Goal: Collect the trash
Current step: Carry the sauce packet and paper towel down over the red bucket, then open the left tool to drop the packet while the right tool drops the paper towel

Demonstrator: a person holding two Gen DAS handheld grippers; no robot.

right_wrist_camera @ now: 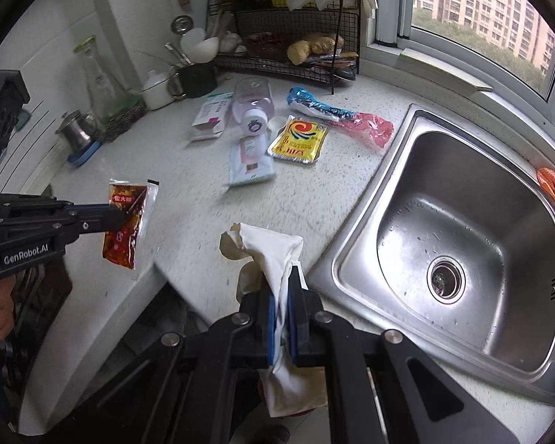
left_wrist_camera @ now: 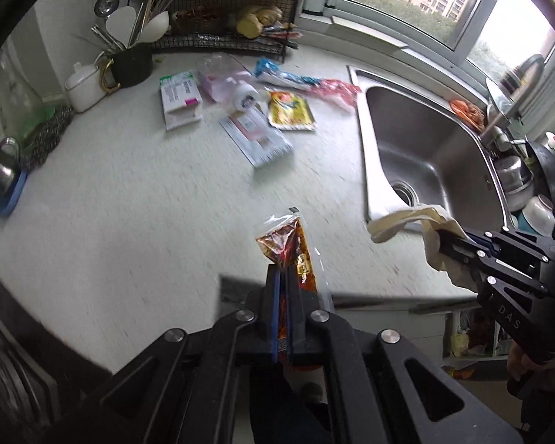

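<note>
clamped in the left gripper [left_wrist_camera: 283,277], a red sauce packet [left_wrist_camera: 288,244] hangs above the worktop [left_wrist_camera: 129,222]; right gripper [right_wrist_camera: 283,285] pinches a stained napkin [right_wrist_camera: 270,248]; remaining wrappers [right_wrist_camera: 298,140] lie toward twelve o'clock.

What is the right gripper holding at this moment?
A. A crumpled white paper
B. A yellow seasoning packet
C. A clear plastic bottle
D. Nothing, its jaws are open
A. In the right wrist view, the right gripper is shut on the crumpled white paper, which sticks out above and below its pads, while the yellow seasoning packet and the clear plastic bottle lie on the counter.
</note>
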